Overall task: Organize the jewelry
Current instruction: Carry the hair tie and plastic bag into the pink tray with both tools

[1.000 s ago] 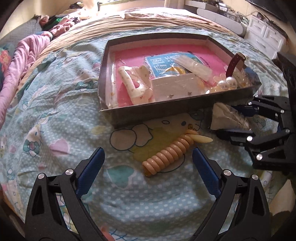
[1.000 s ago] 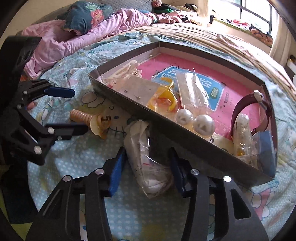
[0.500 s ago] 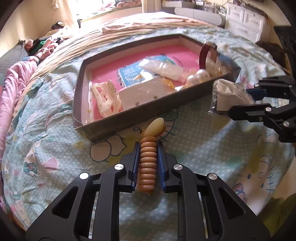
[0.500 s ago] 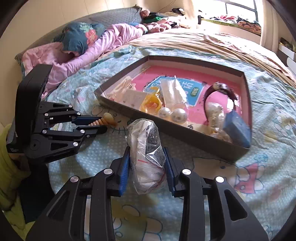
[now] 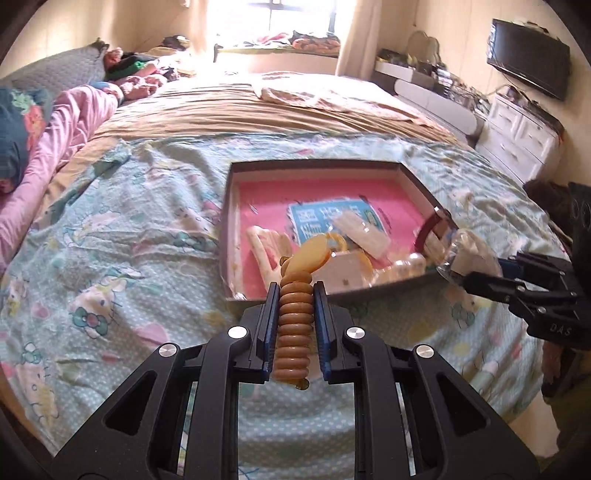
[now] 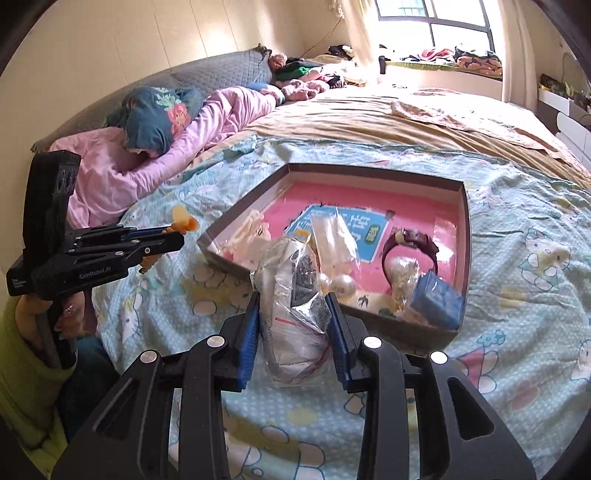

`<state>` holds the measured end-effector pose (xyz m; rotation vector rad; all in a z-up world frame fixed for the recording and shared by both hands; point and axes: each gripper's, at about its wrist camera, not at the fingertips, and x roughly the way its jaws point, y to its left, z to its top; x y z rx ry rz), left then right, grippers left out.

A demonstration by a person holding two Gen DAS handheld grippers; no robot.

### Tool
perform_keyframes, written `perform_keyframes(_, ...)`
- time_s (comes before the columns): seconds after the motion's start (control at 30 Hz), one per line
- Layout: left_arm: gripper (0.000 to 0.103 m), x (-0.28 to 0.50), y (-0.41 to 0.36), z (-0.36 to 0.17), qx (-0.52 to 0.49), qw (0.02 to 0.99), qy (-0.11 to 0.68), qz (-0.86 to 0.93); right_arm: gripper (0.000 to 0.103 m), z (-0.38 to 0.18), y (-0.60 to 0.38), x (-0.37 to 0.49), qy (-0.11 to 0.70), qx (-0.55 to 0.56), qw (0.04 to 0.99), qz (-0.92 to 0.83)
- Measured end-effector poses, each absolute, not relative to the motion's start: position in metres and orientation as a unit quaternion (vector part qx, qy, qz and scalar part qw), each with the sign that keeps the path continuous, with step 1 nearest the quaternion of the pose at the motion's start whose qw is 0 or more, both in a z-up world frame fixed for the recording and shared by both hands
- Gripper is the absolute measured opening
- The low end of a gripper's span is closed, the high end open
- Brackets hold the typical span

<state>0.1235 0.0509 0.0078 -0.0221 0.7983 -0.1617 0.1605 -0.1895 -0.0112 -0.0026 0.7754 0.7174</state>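
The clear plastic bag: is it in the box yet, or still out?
Out. The clear plastic bag is pinched in the right gripper, above the bedspread, on the near side of the box.

Glaring daylight from window [image 5: 295, 16], fisheye-warped edges, slight blur

Right tool [image 6: 293, 334] pinching a clear plastic bag [image 6: 295, 295] just in front of the tray [image 6: 466, 236] on the bed [image 6: 517, 229]; left tool [image 6: 162, 240] gripping an orange hair clip [image 6: 183, 220].
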Motion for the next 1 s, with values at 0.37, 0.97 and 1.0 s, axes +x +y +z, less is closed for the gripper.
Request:
perform_keyframes(0.37,0.011,0.150,0.044,0.019,-0.020,0.920,0.385,-0.066,0.033,0.001,-0.190,0.185,0.349,0.013,0.880,0.321)
perform_keyframes(0.97,0.011,0.195,0.012,-0.005,-0.011,0.908,0.411,-0.080,0.033,-0.014,-0.201,0.203,0.365,0.025,0.882,0.298)
perform_keyframes(1.0,0.011,0.196,0.010,-0.008,-0.010,0.907,0.414,-0.080,0.033,-0.016,-0.201,0.203,0.367,0.025,0.881,0.297)
